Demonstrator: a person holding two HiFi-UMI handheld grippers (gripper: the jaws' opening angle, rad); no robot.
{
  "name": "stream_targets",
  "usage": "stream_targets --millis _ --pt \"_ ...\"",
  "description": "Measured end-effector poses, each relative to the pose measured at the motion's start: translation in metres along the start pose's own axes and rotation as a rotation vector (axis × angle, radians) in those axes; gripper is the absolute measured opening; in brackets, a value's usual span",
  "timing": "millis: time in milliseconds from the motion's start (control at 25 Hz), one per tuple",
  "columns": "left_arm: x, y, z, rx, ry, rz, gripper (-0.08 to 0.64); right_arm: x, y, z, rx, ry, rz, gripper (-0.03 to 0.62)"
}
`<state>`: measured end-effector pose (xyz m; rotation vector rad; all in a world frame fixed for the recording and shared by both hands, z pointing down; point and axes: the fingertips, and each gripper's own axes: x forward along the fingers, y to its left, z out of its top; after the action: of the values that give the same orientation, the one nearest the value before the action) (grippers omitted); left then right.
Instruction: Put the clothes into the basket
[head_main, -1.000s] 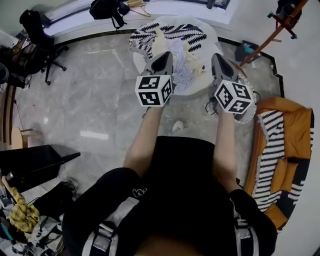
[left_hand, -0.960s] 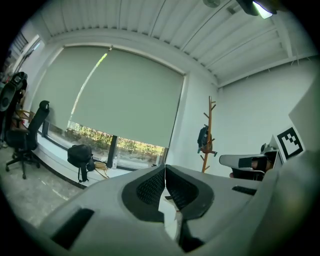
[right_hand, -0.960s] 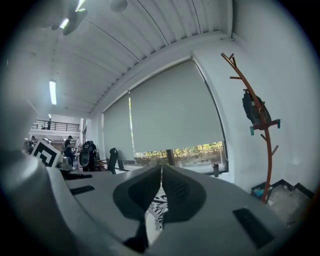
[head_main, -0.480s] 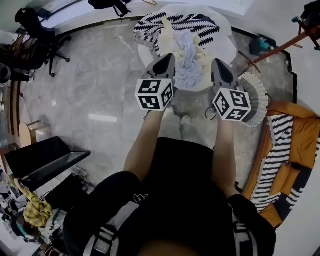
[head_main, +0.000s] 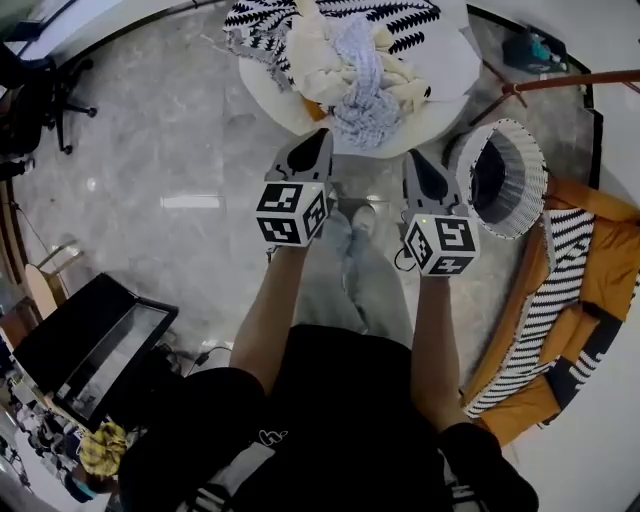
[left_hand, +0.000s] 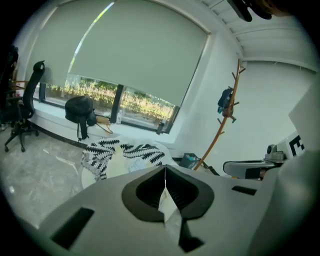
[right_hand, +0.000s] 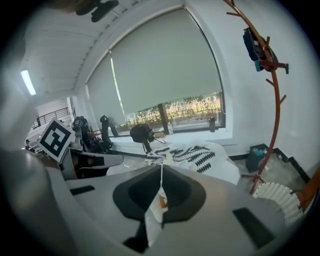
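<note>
2 now lower, left gripper (head_main: 322, 138), right gripper (head_main: 412, 158), jaws pressed together, clothes (head_main: 355, 75) ahead.

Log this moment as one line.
left gripper: shut, empty | right gripper: shut, empty | clothes: piled on table | basket: on floor beside table

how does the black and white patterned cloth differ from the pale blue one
The patterned cloth is black-and-white; the pale blue cloth is plain. The patterned cloth spreads over the far side of the round white table; the pale blue cloth lies bunched nearer the person. Both are on the table, neither in the basket.
</note>
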<state>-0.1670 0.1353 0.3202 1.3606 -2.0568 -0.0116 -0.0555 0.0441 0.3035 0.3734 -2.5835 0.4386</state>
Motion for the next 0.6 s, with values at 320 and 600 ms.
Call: stream_targets --millis 320,600 --pt "0.071 0.030 -0.100 -0.030 0.147 -0.053 0.009 0.064 -0.034 -0.102 0.048 0.126 -0.023 0.014" --pt "0.125 0.069 -0.165 -0.026 0.218 -0.070 0.009 0.126 -0.053 -0.189 0.132 0.200 -0.053 0.014"
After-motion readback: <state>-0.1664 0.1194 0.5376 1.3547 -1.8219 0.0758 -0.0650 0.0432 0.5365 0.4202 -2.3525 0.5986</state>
